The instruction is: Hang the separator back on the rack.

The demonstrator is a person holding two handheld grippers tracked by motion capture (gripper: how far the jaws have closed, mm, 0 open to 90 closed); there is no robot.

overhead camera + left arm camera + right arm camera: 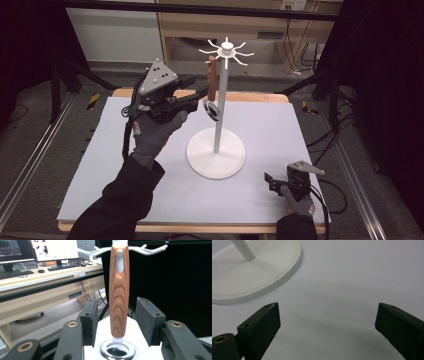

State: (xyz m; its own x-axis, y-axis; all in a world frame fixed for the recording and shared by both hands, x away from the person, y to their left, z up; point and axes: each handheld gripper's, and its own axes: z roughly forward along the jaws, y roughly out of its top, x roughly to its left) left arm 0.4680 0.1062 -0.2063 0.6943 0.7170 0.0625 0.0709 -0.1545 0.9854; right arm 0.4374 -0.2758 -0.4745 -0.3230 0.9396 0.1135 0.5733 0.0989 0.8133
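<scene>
Left gripper [117, 322], jaws released around the hanging utensil [119, 292]; right gripper [327, 325] released. A nudge could unhook it from the rack [218, 100].

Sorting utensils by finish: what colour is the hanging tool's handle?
Reddish-brown wood grain handle, clearest in the left gripper view.

The white stand [216, 150] takes the middle of the surface [125, 185], its pole rising to a ring of hooks [226, 51] that spread overhead. A wooden-handled utensil [212, 80] hangs from one hook on the left side, partly blocking that approach. The left tongs [117, 322] straddle the handle with a gap on each side. Bare surface lies open between the wide-apart jaws of the right tongs [327, 320], near the stand's base.
</scene>
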